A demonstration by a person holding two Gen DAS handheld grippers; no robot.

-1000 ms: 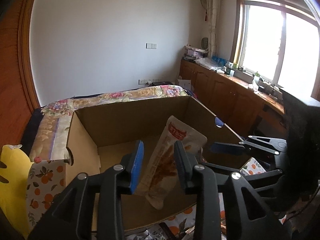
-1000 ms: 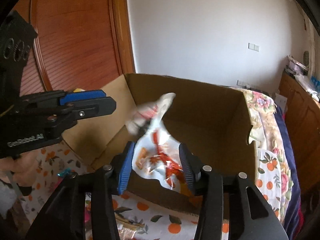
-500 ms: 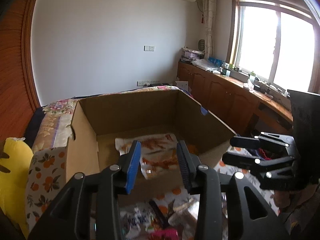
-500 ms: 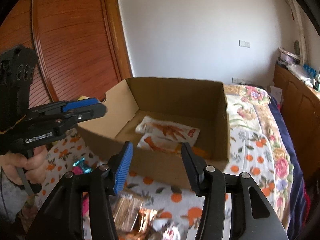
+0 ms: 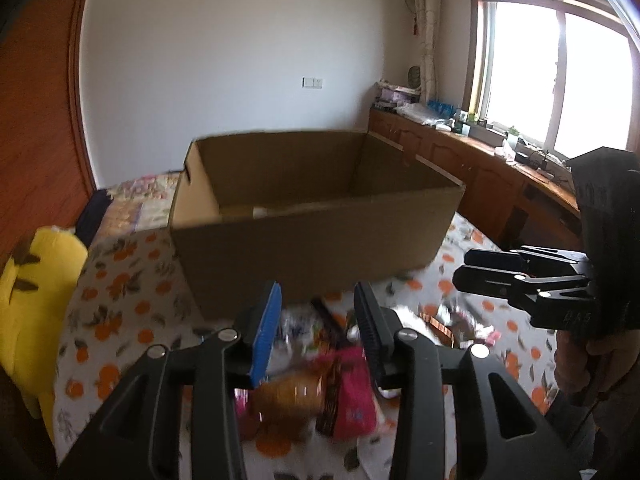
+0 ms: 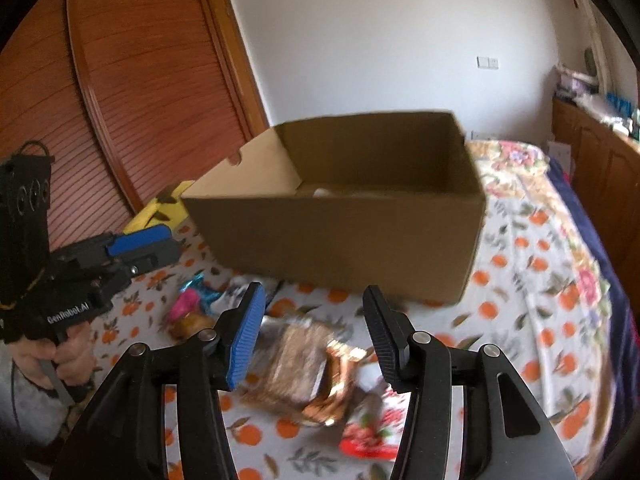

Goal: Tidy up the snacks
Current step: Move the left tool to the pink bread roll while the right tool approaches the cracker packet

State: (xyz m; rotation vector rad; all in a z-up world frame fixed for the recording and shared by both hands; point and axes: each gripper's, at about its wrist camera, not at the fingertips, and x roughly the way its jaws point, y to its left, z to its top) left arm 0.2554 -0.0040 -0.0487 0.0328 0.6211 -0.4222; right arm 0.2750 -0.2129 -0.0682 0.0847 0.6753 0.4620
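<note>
- Cardboard box is sitting on the orange-print bedspread, loose snack packets blurring before it.
- We're angling both grippers downward: left gripper and right gripper both gaping partway, gripping nothing.

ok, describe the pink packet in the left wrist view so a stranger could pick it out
Start at the big open brown cardboard box on the orange-print bedsheet. In front of its near wall lies a heap of snack packets. The bright pink foil packet lies just right of a blurry tan one; it is the heap's only large solid-pink item.

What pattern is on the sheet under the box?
White sheet printed with oranges and leaves, clearest in the right wrist view.
</note>
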